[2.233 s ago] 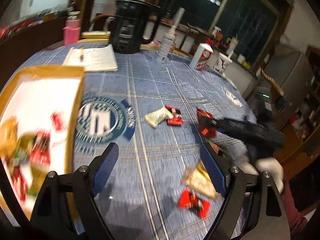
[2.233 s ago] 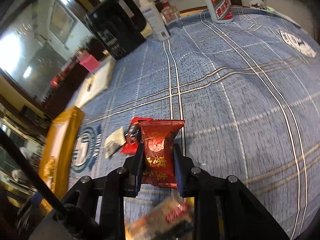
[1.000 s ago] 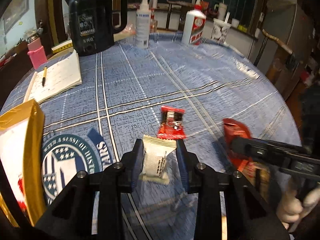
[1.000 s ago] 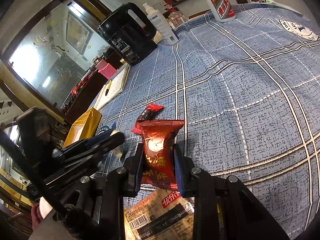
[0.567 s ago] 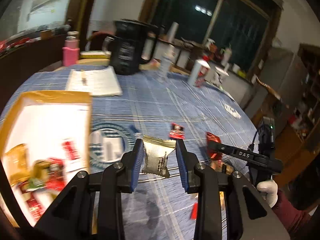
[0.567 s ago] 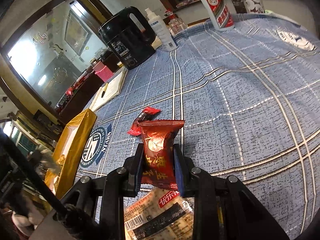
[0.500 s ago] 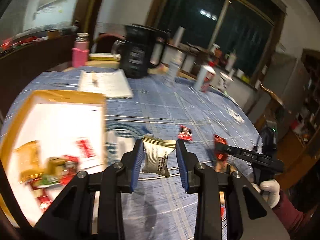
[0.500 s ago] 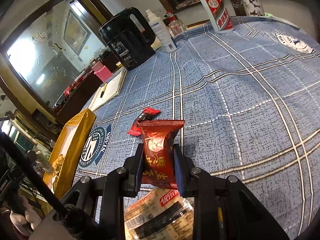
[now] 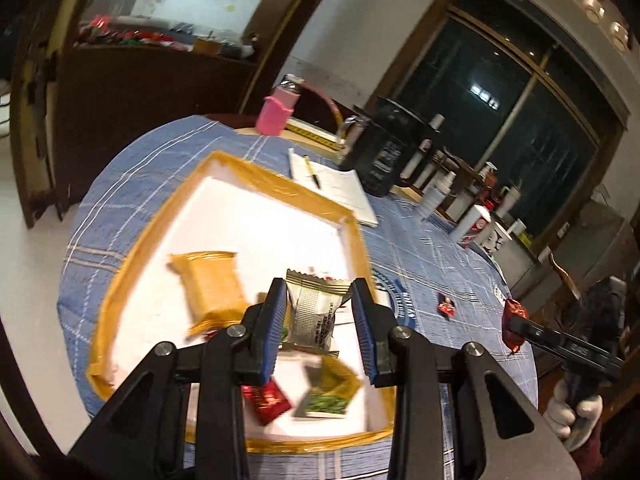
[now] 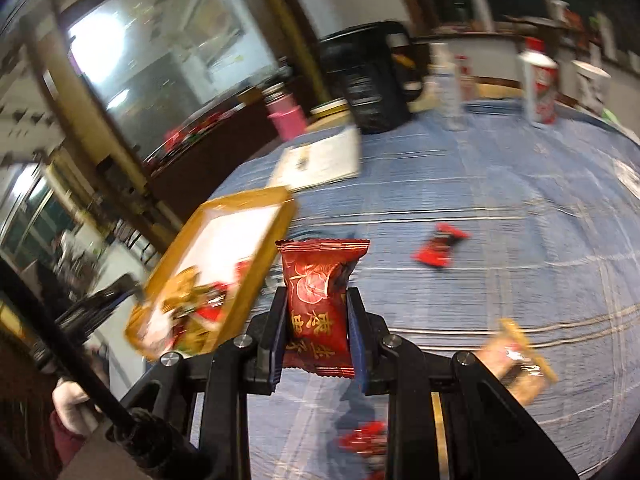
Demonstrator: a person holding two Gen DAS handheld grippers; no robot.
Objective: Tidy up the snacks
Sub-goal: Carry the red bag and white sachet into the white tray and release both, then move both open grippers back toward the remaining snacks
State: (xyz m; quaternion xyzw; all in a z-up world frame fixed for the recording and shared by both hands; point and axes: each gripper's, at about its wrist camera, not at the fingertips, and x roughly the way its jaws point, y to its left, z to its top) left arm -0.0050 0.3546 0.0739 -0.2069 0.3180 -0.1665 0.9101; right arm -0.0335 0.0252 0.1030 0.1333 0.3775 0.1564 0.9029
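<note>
My left gripper (image 9: 320, 312) is shut on a silver-white snack packet (image 9: 316, 312) and holds it above the gold-rimmed white tray (image 9: 280, 184). The tray holds a yellow packet (image 9: 212, 288), a green packet (image 9: 328, 394) and a red packet (image 9: 266, 398). My right gripper (image 10: 318, 328) is shut on a dark red snack packet (image 10: 318, 304) above the blue cloth, right of the tray (image 10: 256, 200). It also shows at the right of the left wrist view (image 9: 514, 320). A small red snack (image 10: 440, 246) lies on the cloth.
A black kettle (image 9: 384, 156), a notepad with pen (image 9: 332, 192), a pink bottle (image 9: 280, 106), a spray bottle (image 9: 434, 196) and a red-white bottle (image 10: 542, 88) stand at the table's far side. A tan packet (image 10: 516, 356) and a red snack (image 10: 364, 440) lie near my right gripper.
My left gripper closed on the silver-white packet, lifted it and carried it left over the tray. My right gripper, still holding the red packet, has risen and swung left toward the tray.
</note>
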